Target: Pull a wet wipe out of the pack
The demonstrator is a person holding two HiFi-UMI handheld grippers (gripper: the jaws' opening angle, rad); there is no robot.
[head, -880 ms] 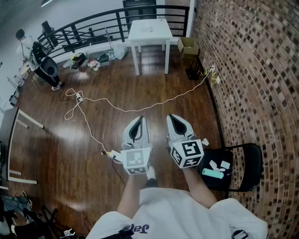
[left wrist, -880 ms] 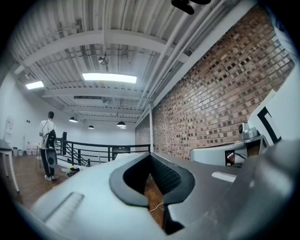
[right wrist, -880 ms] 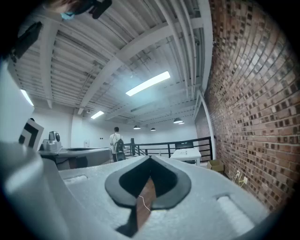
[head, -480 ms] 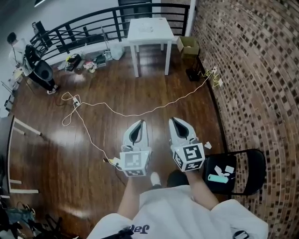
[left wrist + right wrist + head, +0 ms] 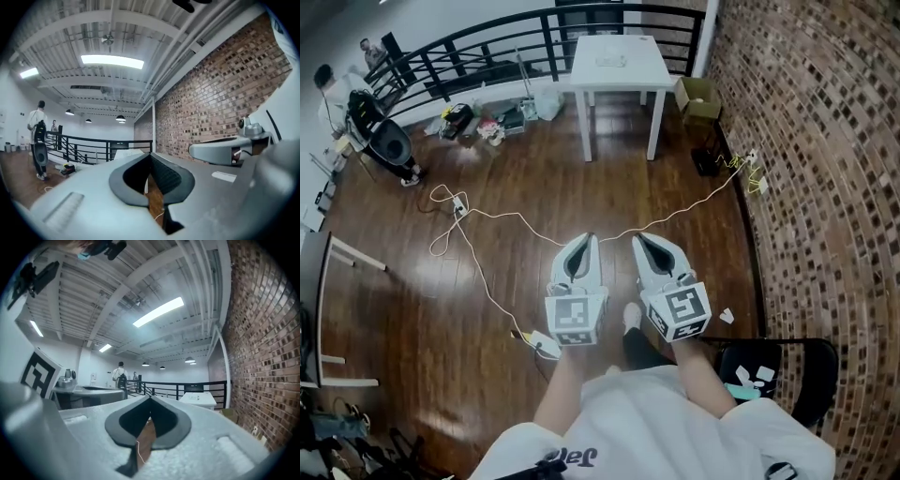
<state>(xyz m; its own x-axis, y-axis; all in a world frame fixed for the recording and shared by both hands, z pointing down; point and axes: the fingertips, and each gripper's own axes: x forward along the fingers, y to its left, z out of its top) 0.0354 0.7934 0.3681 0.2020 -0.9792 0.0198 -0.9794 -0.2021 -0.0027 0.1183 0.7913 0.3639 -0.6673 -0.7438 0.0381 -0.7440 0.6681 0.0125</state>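
Both grippers are held level, side by side over the wooden floor, in front of the person's body. My left gripper (image 5: 589, 237) (image 5: 151, 154) is shut, its tips meeting with nothing between them. My right gripper (image 5: 639, 236) (image 5: 150, 397) is also shut and holds nothing. Far ahead stands a white table (image 5: 633, 73) (image 5: 202, 401) with a small pale object (image 5: 612, 61) on its top; I cannot tell whether it is the wipe pack. Neither gripper is near it.
A brick wall (image 5: 825, 187) runs along the right. A black chair (image 5: 783, 370) with a teal item and white scraps stands at the lower right. A white cable (image 5: 487, 234) snakes over the floor. A black railing (image 5: 478, 56), a cardboard box (image 5: 698, 94) and clutter lie beyond.
The view has advanced toward the white table and swung slightly; the chair has slid toward the lower right corner. Both grippers stay shut and side by side.
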